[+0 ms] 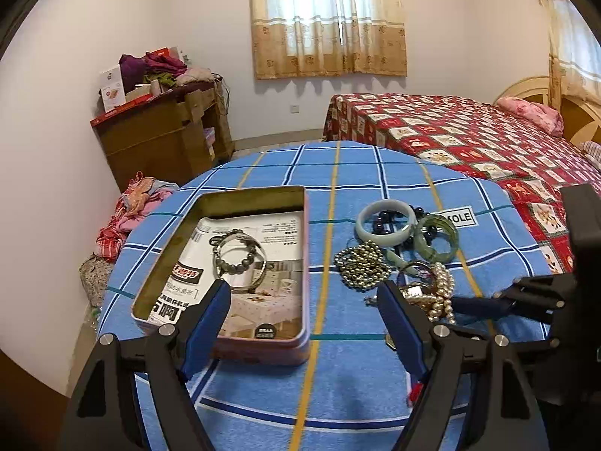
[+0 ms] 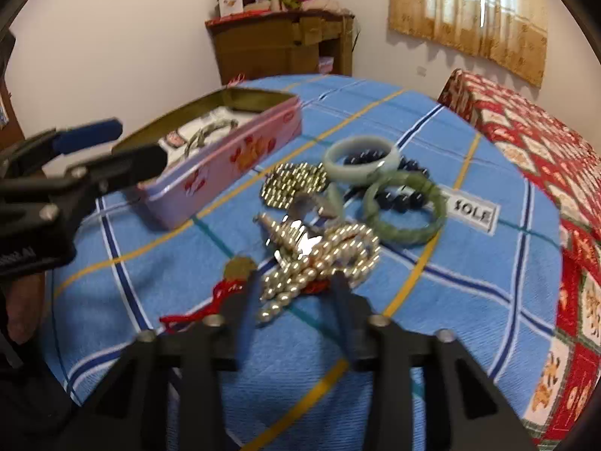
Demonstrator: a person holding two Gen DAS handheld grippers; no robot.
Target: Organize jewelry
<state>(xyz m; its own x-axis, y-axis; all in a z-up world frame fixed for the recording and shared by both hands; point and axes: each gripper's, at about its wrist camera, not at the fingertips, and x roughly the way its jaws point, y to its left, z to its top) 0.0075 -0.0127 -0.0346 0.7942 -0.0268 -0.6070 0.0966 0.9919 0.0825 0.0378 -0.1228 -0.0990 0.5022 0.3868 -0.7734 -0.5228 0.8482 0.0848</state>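
- The right gripper (image 2: 295,293) is seen with its fingers apart, straddling the near end of a pearl strand (image 2: 319,263) without yet closing on it; the picture is blurred here, so contact cannot be told.
- The left gripper (image 1: 304,297) is held wide apart over the near right corner of the tin, with nothing between its fingers.
- The loose jewelry is heaped on the right part of the table: the pearl strand nearest, a silver clasp-like piece (image 2: 296,225) tangled against it, a gold bead bracelet (image 1: 358,263) just left of the heap's middle, and at the far side a pale jade bangle (image 1: 385,221) and a green bangle (image 1: 435,236) lying over dark beads (image 2: 400,199).
- A red cord with a small pendant (image 2: 210,300) lies at the near left of the heap, under the right gripper's left finger.
- The pink tin (image 1: 306,263) stands left of the heap, open, lined with printed paper; a silver bangle and grey bead bracelet (image 1: 238,255) are already laid inside.
- The step in hand is judged to be picking the pearl strand; much of the heap is still to be moved.
- The next move calls for the fingers to be closed on the pearls alone, since the cord and clasp may be dragged along, then a lift leftward over the tin's wall.
- All rests on a blue checked tablecloth (image 1: 338,394), with a bed at the far right.
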